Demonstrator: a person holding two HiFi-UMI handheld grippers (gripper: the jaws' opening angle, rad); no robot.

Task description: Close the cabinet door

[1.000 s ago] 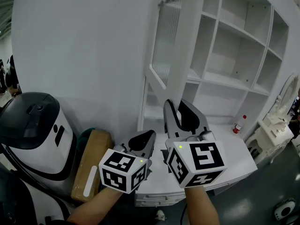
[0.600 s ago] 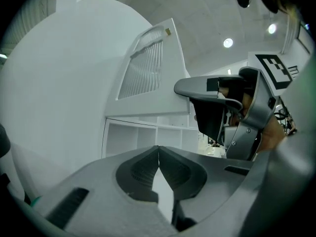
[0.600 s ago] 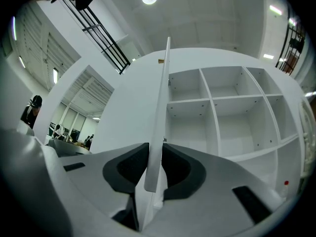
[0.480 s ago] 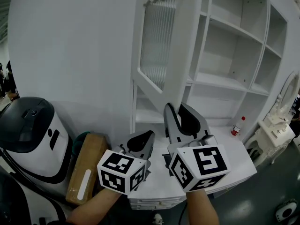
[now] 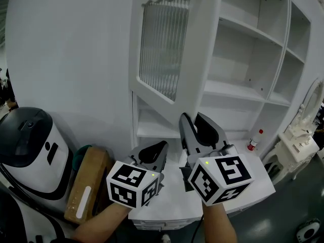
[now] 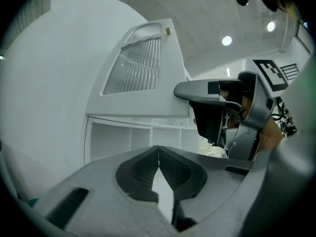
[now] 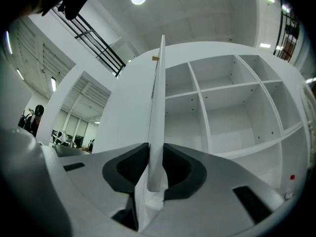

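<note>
Because the door point(image 5: 162, 49) must swing shut on its hinges, the right hand-held gripper point(image 5: 193, 120) is clamped on its free edge, which rises straight ahead between the jaws. The left hand-held gripper point(image 5: 158, 148), clenched on nothing, hangs just beside it.

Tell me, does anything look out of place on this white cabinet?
The glass-paned door stands swung out from the shelves, its edge clamped in the right tongs. Nothing looks spilled or broken.
</note>
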